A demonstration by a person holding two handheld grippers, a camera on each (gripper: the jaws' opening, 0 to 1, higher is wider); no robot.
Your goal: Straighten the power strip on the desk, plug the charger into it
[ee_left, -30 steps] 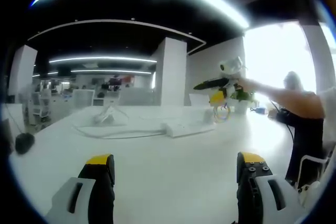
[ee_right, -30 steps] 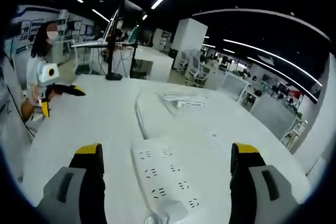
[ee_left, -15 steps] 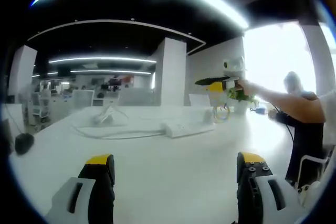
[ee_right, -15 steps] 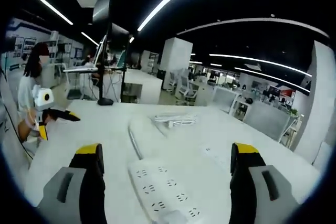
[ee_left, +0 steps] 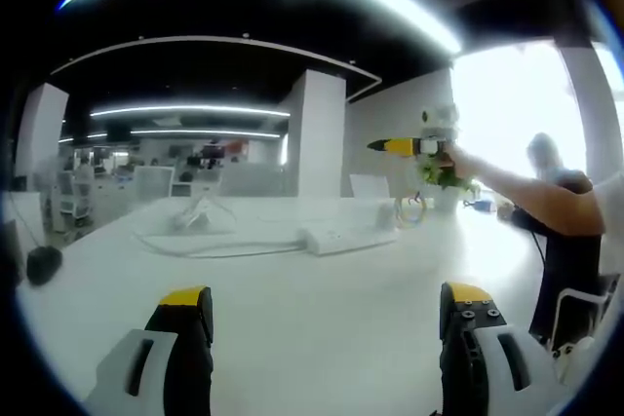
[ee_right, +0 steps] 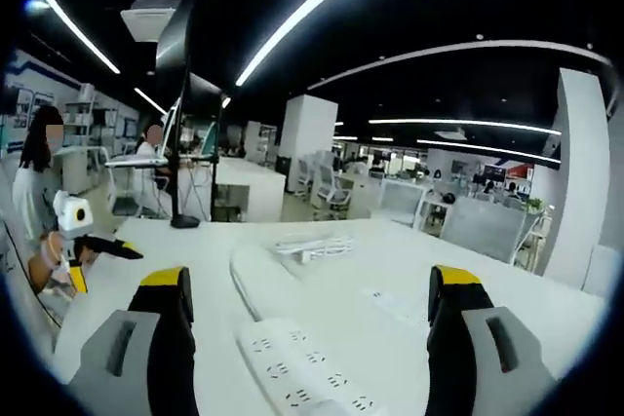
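White counter (ee_left: 322,309) stretches wide and bare across the left gripper view, with a dark computer mouse (ee_left: 45,265) sitting near its left edge. Far side, a small potted plant (ee_left: 444,182) against the bright window (ee_left: 507,114). Over in the right gripper view, a black monitor stand (ee_right: 180,207) rises from the counter's far end, a square white pillar (ee_right: 304,138) behind it, and long ceiling light strips (ee_right: 312,7) overhead.
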